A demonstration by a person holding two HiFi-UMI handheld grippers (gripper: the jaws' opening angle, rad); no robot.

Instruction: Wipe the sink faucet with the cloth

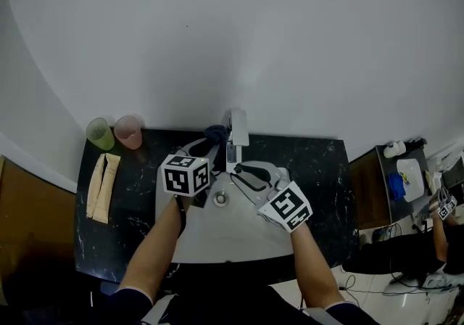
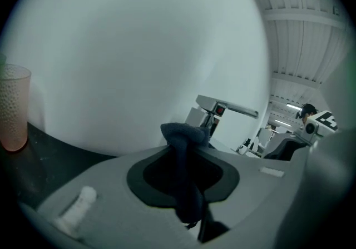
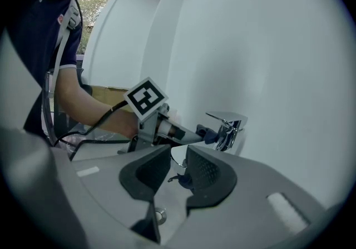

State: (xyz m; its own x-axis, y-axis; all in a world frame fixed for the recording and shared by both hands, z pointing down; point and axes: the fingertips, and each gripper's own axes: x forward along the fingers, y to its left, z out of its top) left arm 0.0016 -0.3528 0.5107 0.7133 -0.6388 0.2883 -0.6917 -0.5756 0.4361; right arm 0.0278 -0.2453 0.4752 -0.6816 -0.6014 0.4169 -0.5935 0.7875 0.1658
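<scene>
A chrome faucet (image 1: 238,131) stands at the back of the white sink (image 1: 232,236), against the wall. My left gripper (image 1: 210,145) is shut on a dark blue cloth (image 1: 215,133), which sits just left of the faucet base. In the left gripper view the cloth (image 2: 186,170) hangs between the jaws, in front of the faucet (image 2: 222,111). My right gripper (image 1: 243,171) hovers over the basin below the spout, open, with nothing between its jaws. The right gripper view shows the faucet (image 3: 228,125) ahead, with the cloth (image 3: 209,134) and left gripper (image 3: 167,129) beside it.
On the black counter (image 1: 319,171), a green cup (image 1: 100,133) and a pink cup (image 1: 128,131) stand at the back left. A folded beige cloth (image 1: 103,186) lies in front of them. The drain (image 1: 220,199) is mid-basin. A desk with a seated person (image 1: 442,233) is far right.
</scene>
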